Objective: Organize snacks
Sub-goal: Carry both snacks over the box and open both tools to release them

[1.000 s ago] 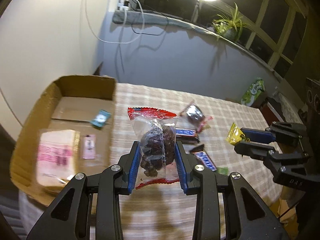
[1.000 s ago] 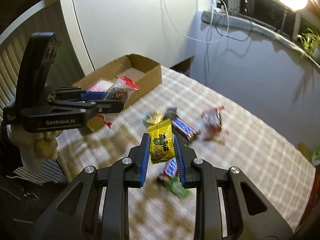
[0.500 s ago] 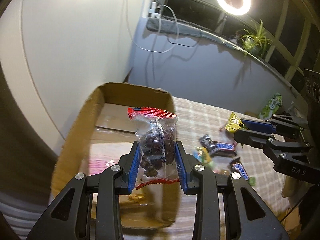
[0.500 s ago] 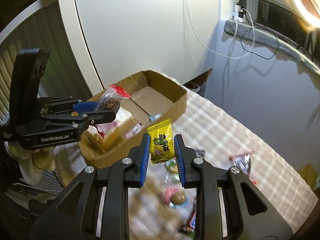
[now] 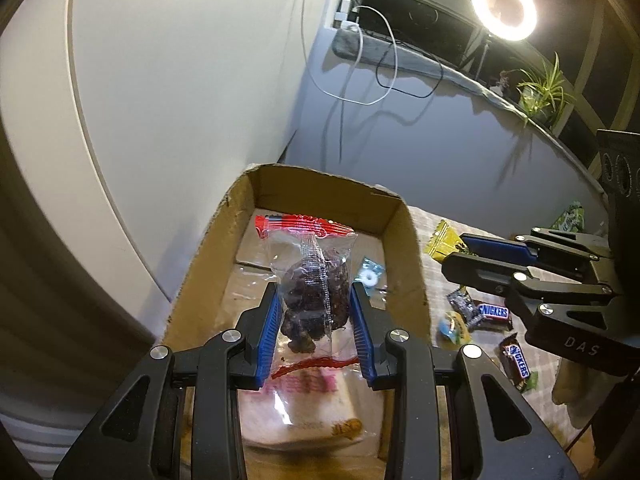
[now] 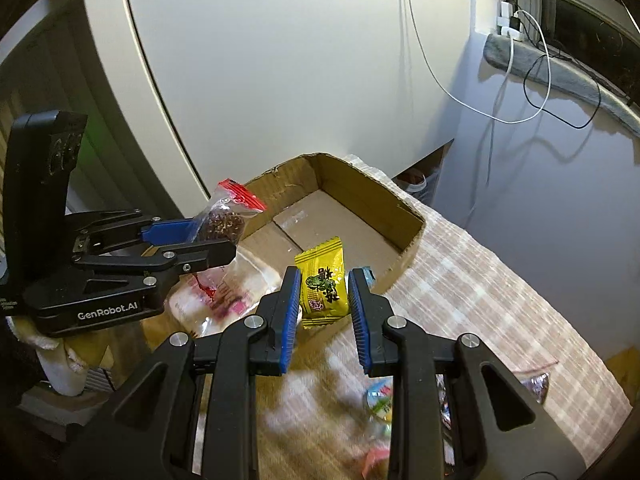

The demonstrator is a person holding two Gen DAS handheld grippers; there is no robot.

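My left gripper (image 5: 316, 300) is shut on a clear packet of dark dried fruit with red ends (image 5: 314, 280) and holds it above the open cardboard box (image 5: 400, 248). The same packet shows in the right wrist view (image 6: 226, 220). My right gripper (image 6: 323, 280) is shut on a yellow snack packet (image 6: 322, 284) and holds it over the box's near right wall (image 6: 408, 248). In the left wrist view the right gripper (image 5: 460, 252) is to the right of the box with the yellow packet (image 5: 442, 240) at its tips.
Inside the box lie a white and pink package (image 5: 308, 404) and a small blue sweet (image 5: 366, 274). Snickers bars (image 5: 490, 312) and other wrapped sweets (image 5: 454, 326) lie on the checked tablecloth (image 6: 480, 300) right of the box. A white wall stands behind.
Both grippers have moved left from the snacks on the table to the box, each still holding its packet. The left one is now over the box's inside.
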